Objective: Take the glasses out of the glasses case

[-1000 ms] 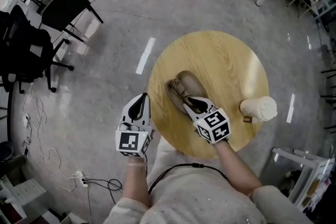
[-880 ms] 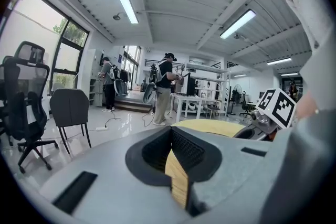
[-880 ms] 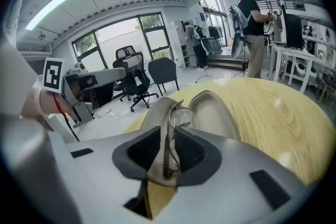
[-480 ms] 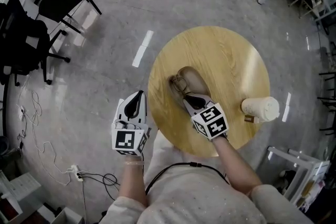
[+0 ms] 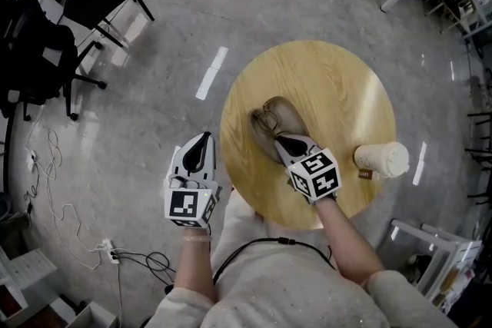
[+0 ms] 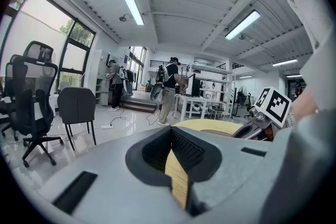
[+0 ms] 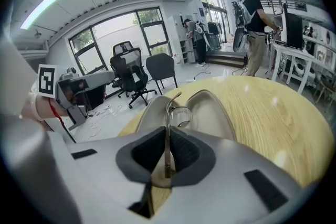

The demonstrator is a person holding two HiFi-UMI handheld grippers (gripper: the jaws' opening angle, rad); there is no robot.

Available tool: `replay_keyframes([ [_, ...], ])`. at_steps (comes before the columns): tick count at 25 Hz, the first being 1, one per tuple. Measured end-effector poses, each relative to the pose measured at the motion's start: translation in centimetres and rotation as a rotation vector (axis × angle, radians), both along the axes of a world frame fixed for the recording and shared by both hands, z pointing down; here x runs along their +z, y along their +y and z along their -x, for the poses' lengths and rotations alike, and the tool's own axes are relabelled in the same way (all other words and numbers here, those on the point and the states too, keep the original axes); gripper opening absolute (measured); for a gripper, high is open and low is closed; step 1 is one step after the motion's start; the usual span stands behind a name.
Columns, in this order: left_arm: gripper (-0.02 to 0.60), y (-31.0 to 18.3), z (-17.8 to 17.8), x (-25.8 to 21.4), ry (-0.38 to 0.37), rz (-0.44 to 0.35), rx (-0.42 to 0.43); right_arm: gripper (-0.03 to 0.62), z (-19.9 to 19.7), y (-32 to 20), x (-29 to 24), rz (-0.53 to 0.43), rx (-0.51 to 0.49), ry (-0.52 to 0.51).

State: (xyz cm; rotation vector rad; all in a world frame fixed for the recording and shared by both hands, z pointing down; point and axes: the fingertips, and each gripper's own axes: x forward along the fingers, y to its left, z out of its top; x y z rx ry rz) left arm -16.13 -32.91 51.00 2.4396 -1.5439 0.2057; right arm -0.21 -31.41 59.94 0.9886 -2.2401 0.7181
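Over the last second the right gripper [image 5: 281, 139] has been closing its jaws, and they now pinch the thin metal arm of the glasses [image 7: 168, 113]. The left gripper [image 5: 203, 142] has stayed where it was.

Seen from above, at far left, a black office chair [image 5: 34, 57] and a plain black chair [image 5: 96, 8] stand on a shiny grey floor [image 5: 154, 88]. Loose cables [image 5: 69, 226] trail near them.

The left gripper is held just off the left edge of a round wooden table [image 5: 338, 88]. Its jaws are together at the tips with nothing between them. Only the table edge shows through the gap behind them.

On the left part of the table lies an open tan glasses case [image 5: 286, 119]. Its two halves are spread apart. The glasses sit at the case, toward its left half, standing on edge, with one lens showing just beyond the right gripper's jaws. Whether they are lifted clear of the case cannot be told.

The right gripper reaches in from the near side of the table, angled downward, with its marker cube toward the person.

Further right, well apart from the case, a pale cream object [image 5: 380, 158] rests near the table's right edge.
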Motion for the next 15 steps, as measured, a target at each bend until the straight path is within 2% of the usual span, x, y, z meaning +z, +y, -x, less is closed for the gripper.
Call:
replay_keyframes([
  [6, 0.005, 0.2, -0.3, -1.2, -0.006, -0.022, 0.008, 0.031, -0.4, -0.4, -1.6, -0.031, 0.038, -0.053],
  [15, 0.003, 0.6, -0.3, -2.6, -0.011, -0.048, 0.007, 0.031, -0.9, -0.1, -2.7, -0.028, 0.091, -0.115],
])
